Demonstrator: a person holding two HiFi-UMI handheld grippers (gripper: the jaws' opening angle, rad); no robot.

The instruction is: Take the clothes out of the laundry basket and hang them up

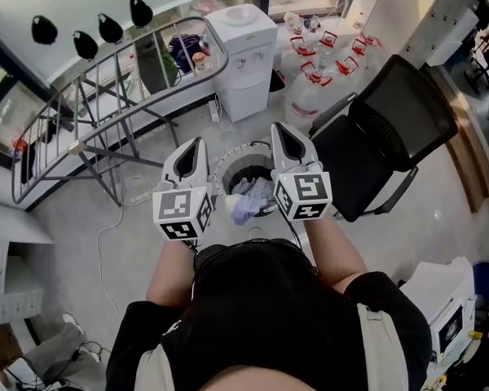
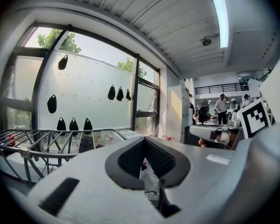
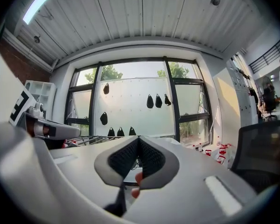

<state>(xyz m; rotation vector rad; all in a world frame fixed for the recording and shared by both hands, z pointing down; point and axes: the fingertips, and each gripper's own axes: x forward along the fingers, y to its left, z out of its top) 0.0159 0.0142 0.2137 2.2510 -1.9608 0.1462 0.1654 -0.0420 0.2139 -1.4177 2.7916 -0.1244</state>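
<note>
A round white laundry basket [image 1: 225,163] stands on the floor in front of the person, with pale blue and lavender clothes [image 1: 249,199] bunched in it. A grey metal drying rack [image 1: 106,96] stands to the left, bare of clothes; it also shows in the left gripper view as the drying rack [image 2: 46,139]. Both grippers are held level above the basket, pointing away from the person. My left gripper [image 1: 197,143] is shut and holds nothing, its jaws together [image 2: 144,140]. My right gripper [image 1: 279,129] is likewise shut and holds nothing [image 3: 138,139].
A white water dispenser [image 1: 246,59] stands behind the basket, with several large water bottles [image 1: 314,88] beside it. A black office chair [image 1: 383,133] is close on the right. Cables trail on the floor at the left. Black clips hang on the window [image 3: 151,101].
</note>
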